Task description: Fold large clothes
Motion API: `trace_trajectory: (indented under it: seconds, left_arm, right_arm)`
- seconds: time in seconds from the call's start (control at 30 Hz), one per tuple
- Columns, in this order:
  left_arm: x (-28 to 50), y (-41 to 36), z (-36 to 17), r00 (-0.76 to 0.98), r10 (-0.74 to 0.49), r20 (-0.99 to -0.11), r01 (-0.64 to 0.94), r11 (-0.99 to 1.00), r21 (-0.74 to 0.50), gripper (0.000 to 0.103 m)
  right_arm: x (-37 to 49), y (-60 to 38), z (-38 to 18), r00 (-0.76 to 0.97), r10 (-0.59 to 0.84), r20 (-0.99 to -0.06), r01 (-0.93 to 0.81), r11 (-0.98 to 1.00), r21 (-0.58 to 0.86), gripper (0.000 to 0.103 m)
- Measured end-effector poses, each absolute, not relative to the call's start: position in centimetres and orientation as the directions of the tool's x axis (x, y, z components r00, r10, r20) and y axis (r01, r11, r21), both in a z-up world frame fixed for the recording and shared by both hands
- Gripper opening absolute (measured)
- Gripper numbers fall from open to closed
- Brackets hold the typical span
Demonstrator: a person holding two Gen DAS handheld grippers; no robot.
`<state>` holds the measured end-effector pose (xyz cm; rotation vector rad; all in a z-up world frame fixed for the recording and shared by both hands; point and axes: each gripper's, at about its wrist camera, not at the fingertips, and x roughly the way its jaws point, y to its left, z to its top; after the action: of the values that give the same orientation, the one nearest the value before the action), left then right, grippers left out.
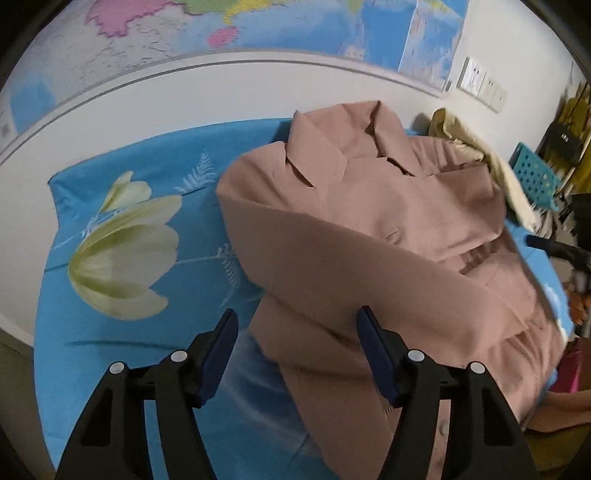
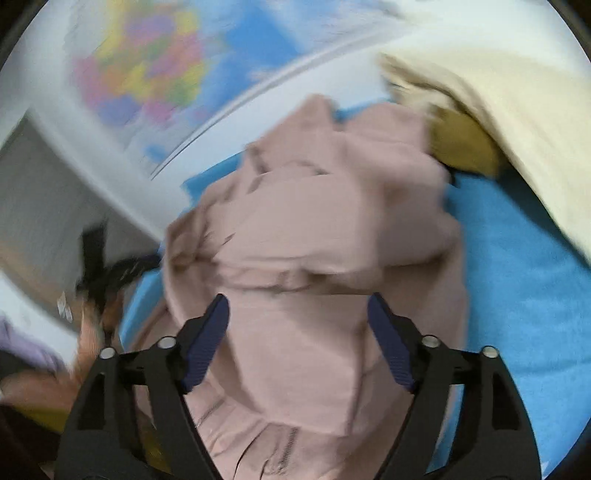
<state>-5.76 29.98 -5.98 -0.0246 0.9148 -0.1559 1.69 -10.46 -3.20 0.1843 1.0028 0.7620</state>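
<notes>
So we're over a bed with a bright blue sheet [image 1: 122, 314] printed with big pale tulips, pushed up against a white wall that has a colourful map [image 1: 258, 26] on it. The dusty pink coat [image 1: 369, 221] lies spread on the sheet, collar toward the wall, with one sleeve folded across its front. A cream garment [image 1: 491, 170] sits bunched up beside it on the far side, next to a teal perforated basket [image 1: 532, 173]. Our left gripper [image 1: 295, 350] hangs over the coat's near edge with its jaws apart and nothing pinched. Our right gripper [image 2: 297, 339] is spread wide above the coat's lower half, also empty, though that view is pretty blurry.
</notes>
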Motion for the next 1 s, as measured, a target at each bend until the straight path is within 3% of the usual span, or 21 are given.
trace_trajectory:
  seconds: [0.1, 0.17, 0.2, 0.23, 0.27, 0.3, 0.33, 0.37, 0.4, 0.43, 0.57, 0.67, 0.73, 0.77, 0.87, 0.93, 0.97, 1.0]
  left_arm:
    - [-4.4, 28.7, -6.2, 0.589, -0.167, -0.791, 0.163, 0.983, -0.086, 0.062]
    - [-3.2, 27.5, -6.5, 0.59, -0.147, -0.794, 0.181, 0.982, -0.048, 0.035]
    - [-2.4, 27.4, -6.7, 0.579, -0.144, -0.803, 0.168, 0.984, -0.056, 0.016]
    - [-1.9, 27.5, -6.5, 0.568, -0.146, -0.81, 0.151, 0.986, -0.072, 0.009]
    - [-1.4, 27.6, -6.3, 0.569, -0.147, -0.809, 0.135, 0.987, -0.084, 0.009]
    - [-0.9, 27.7, -6.0, 0.578, -0.149, -0.802, 0.127, 0.988, -0.093, 0.007]
    - [-0.5, 27.9, -5.5, 0.59, -0.152, -0.793, 0.113, 0.988, -0.105, 0.006]
    - [-0.1, 28.0, -5.1, 0.594, -0.154, -0.789, 0.102, 0.988, -0.116, 0.005]
    - [0.2, 28.1, -4.8, 0.599, -0.154, -0.786, 0.09, 0.988, -0.125, 0.005]
    - [0.6, 28.4, -4.2, 0.611, -0.152, -0.777, 0.073, 0.988, -0.137, 0.005]
    - [1.8, 29.8, -2.3, 0.657, -0.194, -0.728, 0.038, 0.974, -0.224, 0.005]
    - [3.1, 30.6, -2.3, 0.677, -0.157, -0.719, -0.03, 0.97, -0.24, 0.007]
    - [4.2, 30.6, -3.6, 0.65, -0.081, -0.756, -0.09, 0.979, -0.182, 0.011]
    - [4.5, 30.6, -4.4, 0.631, -0.071, -0.772, -0.098, 0.981, -0.17, 0.011]
    - [3.9, 30.8, -6.0, 0.61, -0.082, -0.788, -0.096, 0.98, -0.176, 0.014]
    - [2.4, 31.0, -5.7, 0.643, -0.079, -0.762, -0.071, 0.984, -0.162, 0.04]
    - [1.5, 31.0, -5.3, 0.663, -0.072, -0.745, -0.057, 0.987, -0.147, 0.046]
    - [0.4, 30.8, -4.9, 0.681, -0.077, -0.728, -0.027, 0.991, -0.13, 0.054]
  right_arm:
    - [-1.5, -6.5, -2.8, 0.241, 0.617, -0.75, -0.655, 0.673, 0.343, 0.084]
    - [-3.2, -4.4, -3.4, 0.213, 0.58, -0.786, -0.721, 0.637, 0.274, 0.085]
    - [-3.9, -3.4, -4.4, 0.223, 0.522, -0.823, -0.747, 0.634, 0.2, 0.085]
    - [-4.0, -2.8, -5.2, 0.241, 0.467, -0.851, -0.752, 0.644, 0.141, 0.083]
    - [-4.1, -2.4, -5.9, 0.248, 0.421, -0.872, -0.748, 0.656, 0.104, 0.073]
    - [-3.7, -2.2, -6.4, 0.243, 0.398, -0.885, -0.739, 0.666, 0.096, 0.053]
    - [-3.1, -2.4, -6.7, 0.232, 0.393, -0.89, -0.724, 0.68, 0.112, 0.042]
    - [-2.6, -2.5, -6.6, 0.216, 0.415, -0.884, -0.713, 0.685, 0.147, 0.018]
    - [-1.6, -3.7, -5.8, 0.188, 0.473, -0.861, -0.693, 0.685, 0.225, 0.004]
    - [-0.8, -4.9, -4.7, 0.199, 0.509, -0.837, -0.673, 0.692, 0.26, 0.002]
    - [3.7, -9.4, 1.0, 0.307, 0.632, -0.712, -0.606, 0.707, 0.366, 0.002]
    - [7.0, -11.3, 2.4, 0.37, 0.617, -0.694, -0.533, 0.753, 0.385, 0.005]
    - [8.9, -11.9, 1.6, 0.374, 0.595, -0.711, -0.478, 0.781, 0.402, 0.019]
    - [9.8, -12.2, 0.5, 0.373, 0.585, -0.72, -0.453, 0.792, 0.409, 0.032]
    - [9.8, -12.7, -1.5, 0.356, 0.576, -0.736, -0.415, 0.803, 0.428, 0.043]
    - [8.8, -13.6, -2.0, 0.376, 0.574, -0.728, -0.415, 0.806, 0.421, 0.056]
    - [8.1, -14.1, -2.0, 0.398, 0.568, -0.72, -0.414, 0.812, 0.411, 0.071]
    - [7.3, -14.7, -1.7, 0.426, 0.568, -0.705, -0.416, 0.814, 0.405, 0.077]
